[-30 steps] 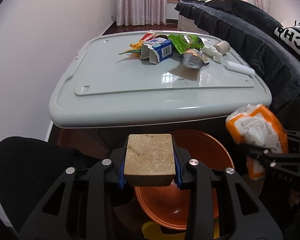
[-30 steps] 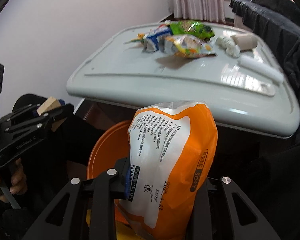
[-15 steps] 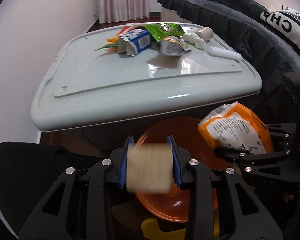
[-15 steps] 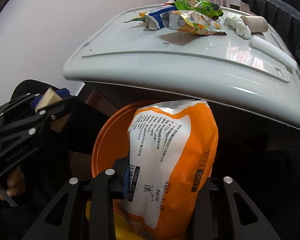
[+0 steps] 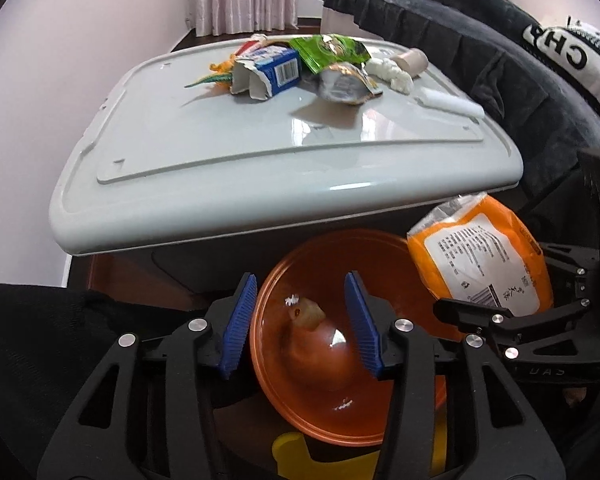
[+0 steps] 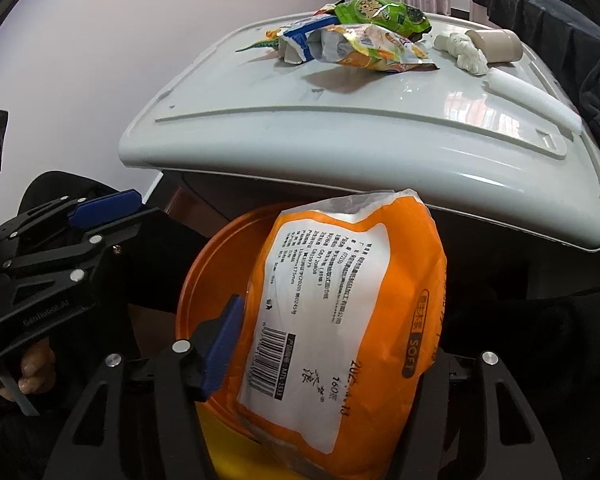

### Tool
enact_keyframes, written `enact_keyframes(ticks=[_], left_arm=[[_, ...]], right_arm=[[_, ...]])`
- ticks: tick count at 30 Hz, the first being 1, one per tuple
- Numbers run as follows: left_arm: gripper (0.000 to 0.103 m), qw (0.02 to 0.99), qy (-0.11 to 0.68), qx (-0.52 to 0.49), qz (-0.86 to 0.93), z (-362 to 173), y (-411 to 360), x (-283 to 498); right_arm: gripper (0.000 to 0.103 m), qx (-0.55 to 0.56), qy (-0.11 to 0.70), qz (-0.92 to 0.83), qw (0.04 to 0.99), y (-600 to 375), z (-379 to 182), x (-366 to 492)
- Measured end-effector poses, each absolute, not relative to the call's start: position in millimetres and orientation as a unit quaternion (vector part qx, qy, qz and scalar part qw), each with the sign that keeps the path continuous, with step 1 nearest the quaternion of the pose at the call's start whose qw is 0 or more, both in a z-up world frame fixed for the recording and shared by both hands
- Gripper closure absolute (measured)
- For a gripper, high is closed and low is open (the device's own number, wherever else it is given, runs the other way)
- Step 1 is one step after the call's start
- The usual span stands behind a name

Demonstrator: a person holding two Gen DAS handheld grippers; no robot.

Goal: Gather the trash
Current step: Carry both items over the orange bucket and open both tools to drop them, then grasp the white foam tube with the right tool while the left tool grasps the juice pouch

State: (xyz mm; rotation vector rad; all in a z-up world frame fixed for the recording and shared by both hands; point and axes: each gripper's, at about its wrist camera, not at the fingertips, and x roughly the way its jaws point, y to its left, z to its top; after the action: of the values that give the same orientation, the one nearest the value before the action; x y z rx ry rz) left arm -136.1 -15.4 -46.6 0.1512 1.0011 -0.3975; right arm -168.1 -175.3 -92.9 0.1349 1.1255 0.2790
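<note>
Below the grey storage lid (image 5: 228,184) sits the orange bin (image 5: 384,432) — the left gripper (image 5: 300,320), jaws spread and empty, hangs above a tan scrap (image 5: 309,313) inside it, while the right gripper (image 6: 328,364) looks partly opened around the orange tissue pack (image 6: 352,320) over the bin — its release seems next, then more wrappers (image 5: 328,64).

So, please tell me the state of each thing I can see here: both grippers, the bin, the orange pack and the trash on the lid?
left gripper: open, holding nothing
right gripper: shut on the orange pack
orange bin: open, one small tan piece inside
blue carton: torn open, lying on the grey lid
green wrapper: crumpled on the lid
</note>
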Motion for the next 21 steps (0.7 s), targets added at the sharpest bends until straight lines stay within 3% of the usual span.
enact_keyframes(ticks=[8,16,21], left_arm=[[0.052,0.862,0.468,0.053,-0.184,-39,-10,-133],[0.051,0.867,0.46,0.046,-0.188,-30,-10,-127],[0.036,0.873,0.448,0.038,-0.189,-19,-15,-106]], right_arm=[[0.024,0.039,0.524,0.136,0.84,-169,-90,-175],[0.023,0.051,0.511,0.136,0.847,-176,-80,-175],[0.023,0.022,0.475,0.095,0.874,-214,-41,-144]])
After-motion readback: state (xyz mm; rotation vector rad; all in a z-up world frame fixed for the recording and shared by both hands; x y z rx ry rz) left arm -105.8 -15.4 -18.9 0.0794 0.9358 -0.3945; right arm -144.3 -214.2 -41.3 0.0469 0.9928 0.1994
